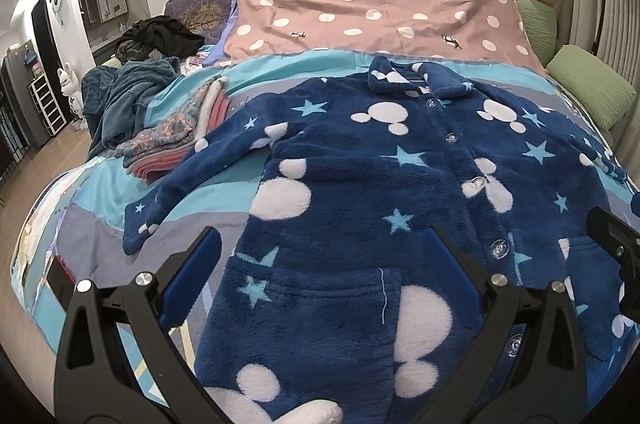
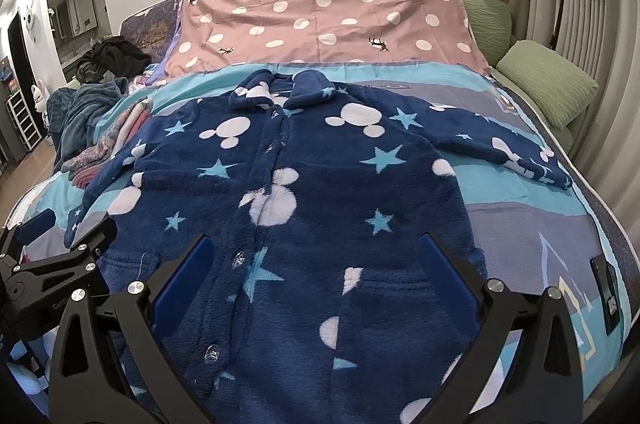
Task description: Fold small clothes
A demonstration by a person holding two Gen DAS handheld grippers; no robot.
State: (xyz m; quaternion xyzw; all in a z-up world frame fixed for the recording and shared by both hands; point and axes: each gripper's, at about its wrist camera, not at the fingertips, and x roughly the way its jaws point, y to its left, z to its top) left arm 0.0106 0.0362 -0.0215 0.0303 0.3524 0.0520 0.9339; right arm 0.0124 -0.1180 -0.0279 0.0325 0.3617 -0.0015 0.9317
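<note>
Lying flat: fluffy navy fleece jacket (image 2: 304, 192), buttoned.

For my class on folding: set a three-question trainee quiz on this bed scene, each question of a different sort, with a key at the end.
1. True or false: the blue fleece pyjama top lies spread flat, buttoned, collar toward the pink polka-dot sheet.
2. Multiple choice: the stack of folded clothes lies beside which part of the top? A) the collar B) the sleeve on the left tongs' side C) the hem
3. Fill in: both the left tongs and the right tongs are ____ above the top, holding nothing.

Key: 1 true; 2 B; 3 open
</note>
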